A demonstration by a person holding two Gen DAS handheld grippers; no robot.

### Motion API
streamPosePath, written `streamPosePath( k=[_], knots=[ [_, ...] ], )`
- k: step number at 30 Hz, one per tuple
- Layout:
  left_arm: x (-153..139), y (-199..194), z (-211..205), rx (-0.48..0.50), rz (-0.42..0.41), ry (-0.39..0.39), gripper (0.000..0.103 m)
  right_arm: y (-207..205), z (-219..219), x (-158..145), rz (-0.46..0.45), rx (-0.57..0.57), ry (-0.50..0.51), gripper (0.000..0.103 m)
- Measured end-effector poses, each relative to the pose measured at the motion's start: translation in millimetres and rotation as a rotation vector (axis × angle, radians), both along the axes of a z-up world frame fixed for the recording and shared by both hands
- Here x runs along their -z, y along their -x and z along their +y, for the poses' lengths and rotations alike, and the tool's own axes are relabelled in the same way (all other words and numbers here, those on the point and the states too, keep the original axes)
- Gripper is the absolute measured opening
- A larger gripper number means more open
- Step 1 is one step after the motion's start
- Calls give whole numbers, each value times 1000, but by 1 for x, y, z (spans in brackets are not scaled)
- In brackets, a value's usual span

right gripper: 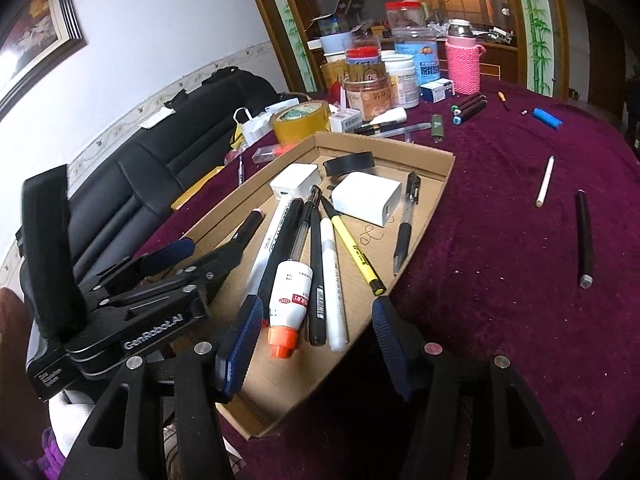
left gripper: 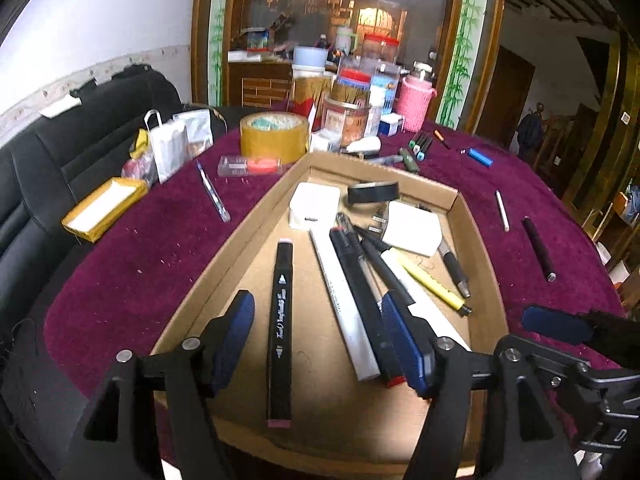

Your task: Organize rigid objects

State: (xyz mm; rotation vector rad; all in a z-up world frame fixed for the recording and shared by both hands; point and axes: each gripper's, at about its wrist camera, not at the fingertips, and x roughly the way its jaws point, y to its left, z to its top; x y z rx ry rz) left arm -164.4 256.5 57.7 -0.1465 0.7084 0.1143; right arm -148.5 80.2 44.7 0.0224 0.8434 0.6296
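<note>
Both grippers, left gripper [left gripper: 324, 344] and right gripper [right gripper: 316, 340], gape empty above the shallow brown cardboard tray [left gripper: 480, 280]; next fetch the black cylindrical pen [right gripper: 584, 236], lying ahead-right of your right gripper.

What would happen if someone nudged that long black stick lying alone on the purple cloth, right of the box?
The black stick looks round and straight, so a sideways push would probably roll it, though the fuzzy cloth may slow it. It seems rigid, not floppy. Being thin, it is likely light and could slip from a loose pinch.

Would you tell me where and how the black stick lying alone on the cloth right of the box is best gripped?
Grip the black stick at mid-length from above, pads across its narrow width: it lies flat and alone on the cloth, both sides free.
</note>
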Motion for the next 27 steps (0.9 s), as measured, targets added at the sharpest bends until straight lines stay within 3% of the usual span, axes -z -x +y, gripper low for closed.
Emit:
streamPosePath(
  k=[5, 12, 15, 19, 22, 24, 25, 27],
  knots=[
    [-22, 22, -11, -31, -112, -64, 77, 8, -13, -6, -24, 27, -16, 64],
    [-65, 71, -25, -177, -391, -203, 103, 17, -31, -12, -64, 65, -35, 71],
    [-80, 92, -36, -173, -509, -214, 103, 22, -38, -13, -82, 79, -35, 73],
    [-89, 100, -49, -143, -544, -205, 103, 33, -43, -16, -152, 107, -5, 73],
    [-90, 102, -63, -174, -536, -261, 103, 44, -46, -21, -220, 116, 12, 75],
    [-88, 103, -72, -184, -540, -300, 103, 46, -47, -22, -238, 119, 14, 79],
    [-88, 104, -77, -191, -540, -322, 103, 55, -51, -26, -304, 143, 20, 82],
    [-85, 100, -82, -216, -522, -347, 103, 58, -53, -27, -336, 159, 22, 90]
  ],
)
